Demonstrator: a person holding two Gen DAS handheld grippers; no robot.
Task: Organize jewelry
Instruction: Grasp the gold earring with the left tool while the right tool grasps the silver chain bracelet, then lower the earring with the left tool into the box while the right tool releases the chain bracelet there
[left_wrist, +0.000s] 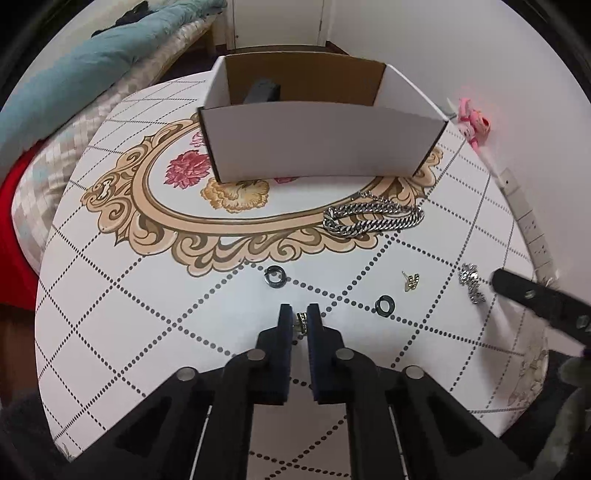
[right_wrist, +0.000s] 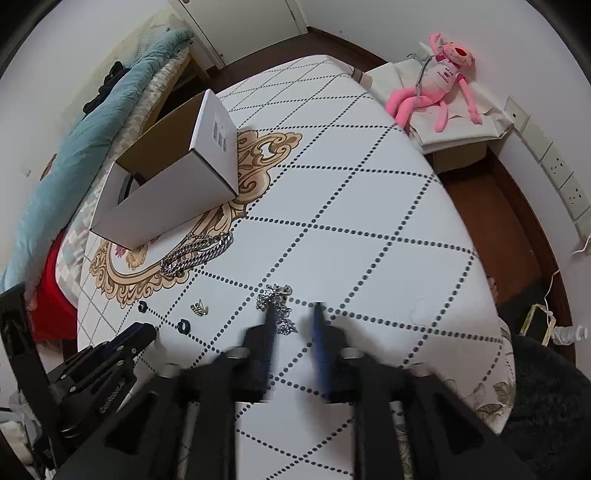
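Observation:
My left gripper (left_wrist: 299, 314) points down at the table and is shut on a small sparkly earring (left_wrist: 302, 322) pinched between its blue pads. My right gripper (right_wrist: 294, 319) stands open over a silver crystal piece (right_wrist: 276, 301), which lies by its left finger, untouched by the pads. A thick silver chain (left_wrist: 373, 218) lies in front of the white cardboard box (left_wrist: 325, 140). Two dark rings (left_wrist: 273, 275) (left_wrist: 384, 305) and a gold earring (left_wrist: 410, 282) rest loose on the cloth between the grippers. Something dark (left_wrist: 262, 92) sits inside the box.
The table (right_wrist: 369, 192) has a white cloth with dotted diamonds and a floral medallion. A bed with a teal quilt (left_wrist: 92, 74) is at the left. A pink plush toy (right_wrist: 443, 74) lies beyond the far right edge, and wall sockets (right_wrist: 565, 184) are at the right.

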